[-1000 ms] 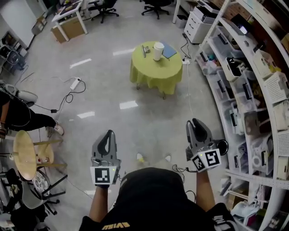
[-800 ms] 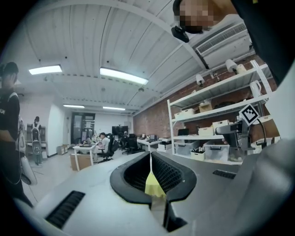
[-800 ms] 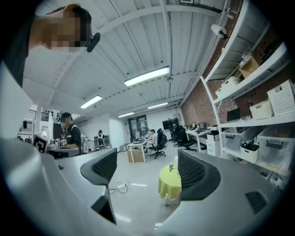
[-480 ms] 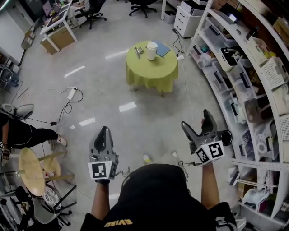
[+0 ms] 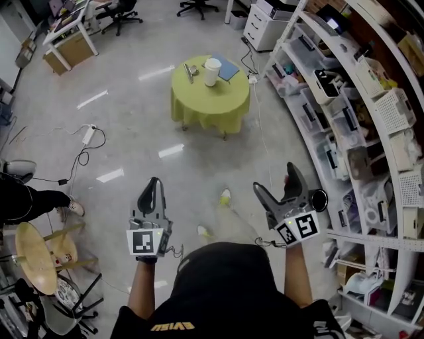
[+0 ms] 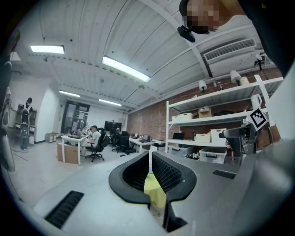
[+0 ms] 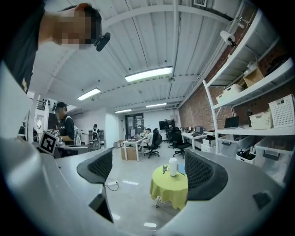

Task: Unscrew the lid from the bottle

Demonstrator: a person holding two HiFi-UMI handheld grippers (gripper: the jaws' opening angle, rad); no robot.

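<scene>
A white bottle (image 5: 212, 71) (image 7: 173, 167) stands upright on a round table with a yellow-green cloth (image 5: 211, 99) (image 7: 169, 189), several steps ahead of me across the floor. Beside it lie a small metal item (image 5: 189, 71) and a blue flat thing (image 5: 228, 69). My left gripper (image 5: 152, 190) is held level at lower left, its jaws shut together with nothing in them. My right gripper (image 5: 278, 185) is held level at lower right, jaws spread wide and empty, having just opened. Both are far from the bottle. In the left gripper view only a sliver of the yellow cloth (image 6: 154, 193) shows past the jaws.
White shelving (image 5: 344, 112) full of bins and boxes runs along the right side. Cables and a power strip (image 5: 87, 136) lie on the floor at left. A wooden stool (image 5: 33, 248) and a seated person's leg (image 5: 33, 198) are at far left. Desks and office chairs (image 5: 119, 10) stand beyond.
The right gripper's jaws have gone from nearly closed to wide apart. I have walked forward; the table sits a little further left in view, and both grippers have shifted with me.
</scene>
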